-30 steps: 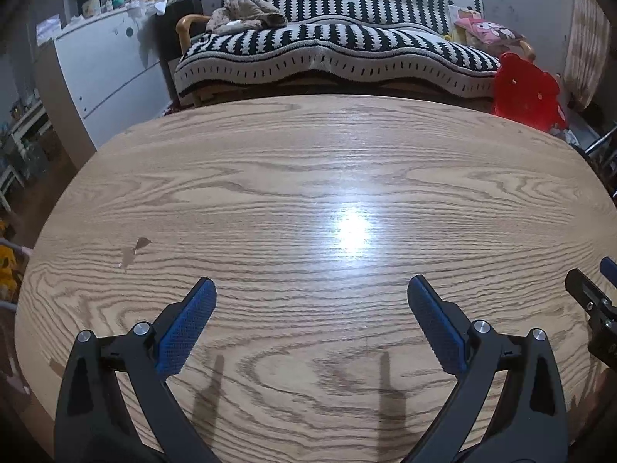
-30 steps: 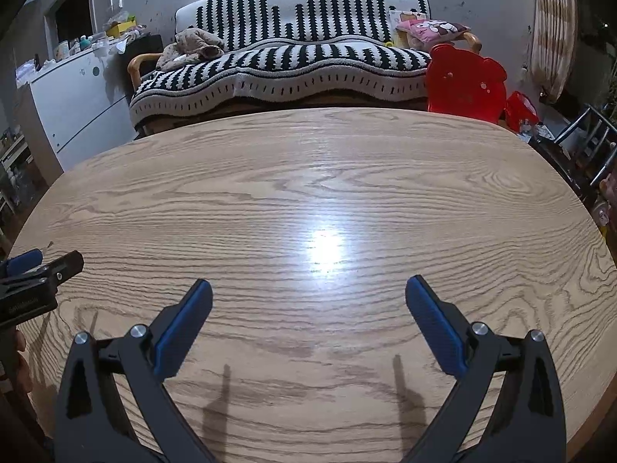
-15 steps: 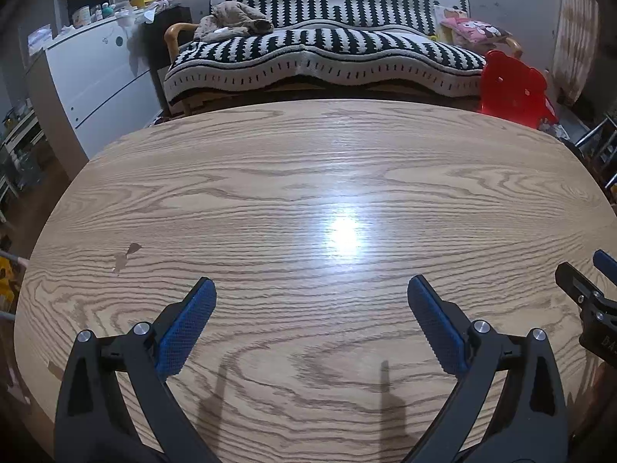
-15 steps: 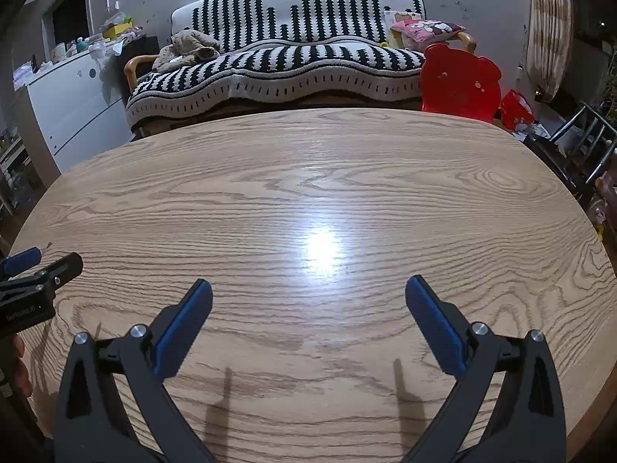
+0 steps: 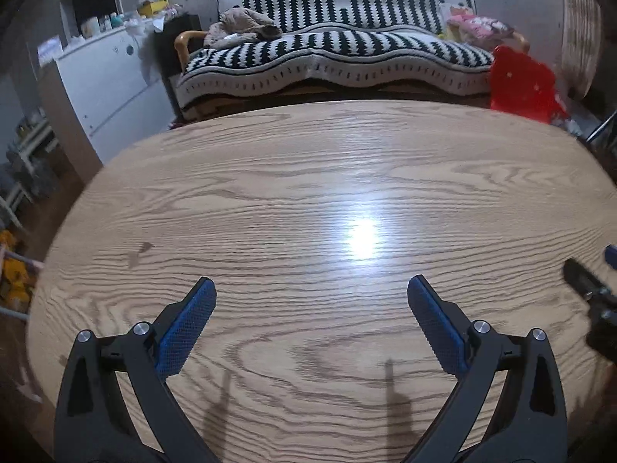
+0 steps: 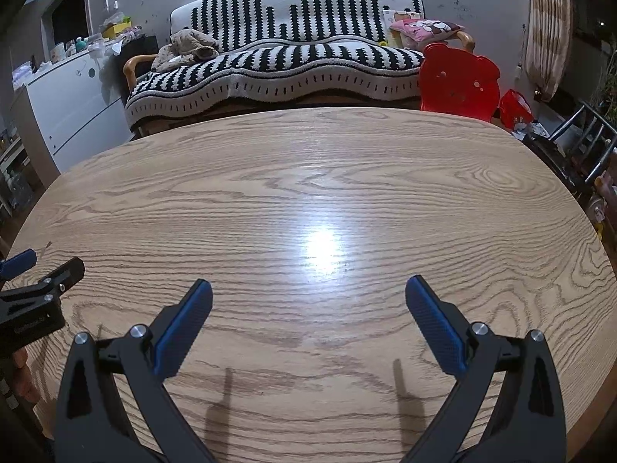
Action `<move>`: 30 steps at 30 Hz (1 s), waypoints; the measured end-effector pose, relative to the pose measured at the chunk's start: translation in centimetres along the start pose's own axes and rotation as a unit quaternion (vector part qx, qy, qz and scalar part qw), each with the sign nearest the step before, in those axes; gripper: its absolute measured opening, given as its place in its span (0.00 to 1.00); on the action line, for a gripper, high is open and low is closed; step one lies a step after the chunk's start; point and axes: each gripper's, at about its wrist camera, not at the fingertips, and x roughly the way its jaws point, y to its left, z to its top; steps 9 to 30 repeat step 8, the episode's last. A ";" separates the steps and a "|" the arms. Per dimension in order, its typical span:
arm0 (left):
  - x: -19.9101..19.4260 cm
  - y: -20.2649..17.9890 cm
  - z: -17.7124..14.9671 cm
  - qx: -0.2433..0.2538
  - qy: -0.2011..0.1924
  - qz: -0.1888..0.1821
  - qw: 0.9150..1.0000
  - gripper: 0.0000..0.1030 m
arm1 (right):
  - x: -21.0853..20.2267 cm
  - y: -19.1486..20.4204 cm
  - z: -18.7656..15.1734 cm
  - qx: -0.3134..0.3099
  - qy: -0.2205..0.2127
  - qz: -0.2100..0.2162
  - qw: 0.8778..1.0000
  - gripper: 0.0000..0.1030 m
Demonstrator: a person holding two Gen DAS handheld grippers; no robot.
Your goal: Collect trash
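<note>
My left gripper (image 5: 310, 289) is open and empty, held low over the wooden table (image 5: 308, 177). My right gripper (image 6: 308, 289) is open and empty too, beside it over the same table (image 6: 385, 177). The right gripper's tip shows at the right edge of the left wrist view (image 5: 588, 281); the left gripper's tip shows at the left edge of the right wrist view (image 6: 42, 277). No trash shows on the table in either view. A small dark mark (image 5: 139, 252) sits on the wood at the left.
Behind the table stands a sofa with a black-and-white striped cover (image 6: 293, 50). A red bear-shaped chair (image 6: 457, 81) is at the far right edge. A white cabinet (image 5: 104, 88) stands at the left. Black metal chairs (image 6: 578, 142) are at the right.
Both grippers stay open. The left wrist view has shifted a little to the right and pulled back slightly; the right wrist view has barely moved.
</note>
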 end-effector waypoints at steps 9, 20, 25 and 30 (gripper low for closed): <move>0.9 0.0 0.5 0.001 0.007 -0.030 1.000 0.94 | 0.8 -0.3 0.3 0.008 0.011 -0.002 1.000 0.94; 0.9 0.0 0.5 0.001 0.007 -0.030 1.000 0.94 | 0.8 -0.3 0.3 0.008 0.011 -0.002 1.000 0.94; 0.9 0.0 0.5 0.001 0.007 -0.030 1.000 0.94 | 0.8 -0.3 0.3 0.008 0.011 -0.002 1.000 0.94; 0.9 0.0 0.5 0.001 0.007 -0.030 1.000 0.94 | 0.8 -0.3 0.3 0.008 0.011 -0.002 1.000 0.94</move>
